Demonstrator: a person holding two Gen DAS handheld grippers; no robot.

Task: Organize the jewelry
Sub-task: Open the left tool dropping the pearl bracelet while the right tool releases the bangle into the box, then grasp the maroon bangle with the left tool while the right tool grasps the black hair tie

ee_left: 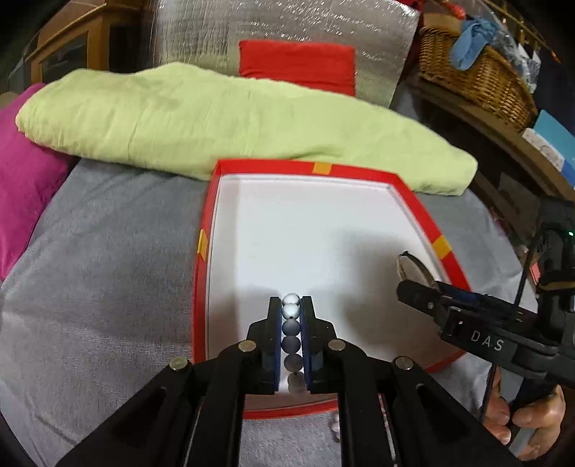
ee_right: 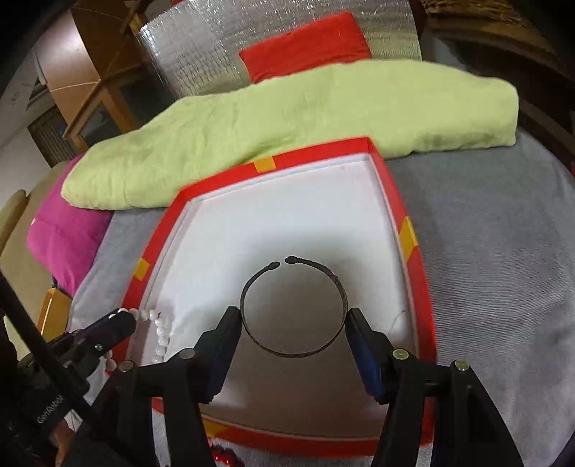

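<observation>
The left gripper [ee_left: 291, 305] is nearly closed, its two blue-padded fingers pinching a strand of round pearly white beads [ee_left: 291, 316] that runs in a line between the pads and trails down toward the near edge of the box. The right gripper [ee_right: 293, 319] stands at a middling width with a dark, thin metal open-ended bangle [ee_right: 293, 309] between its blue pads; the bangle's sides sit right against both pads, though whether they press on it or merely flank it cannot be told. The bangle's gap faces away from the gripper. Both grippers hang over a shallow rectangular cardboard box with a white floor and a red rim marked by yellow-orange tape patches [ee_left: 201, 251], the beads at its near left part and the bangle toward its right side. The box rests on a grey woven cloth [ee_left: 107, 269]. Just behind the box lies a folded pale green blanket [ee_left: 215, 118], with a magenta cushion [ee_left: 25, 172] to its left, a red cushion [ee_left: 298, 64] against a silver foil-like panel [ee_left: 215, 32] behind, and a wicker basket [ee_left: 478, 75] at the right. A hand [ee_left: 532, 420] grips the right gripper's handle.
</observation>
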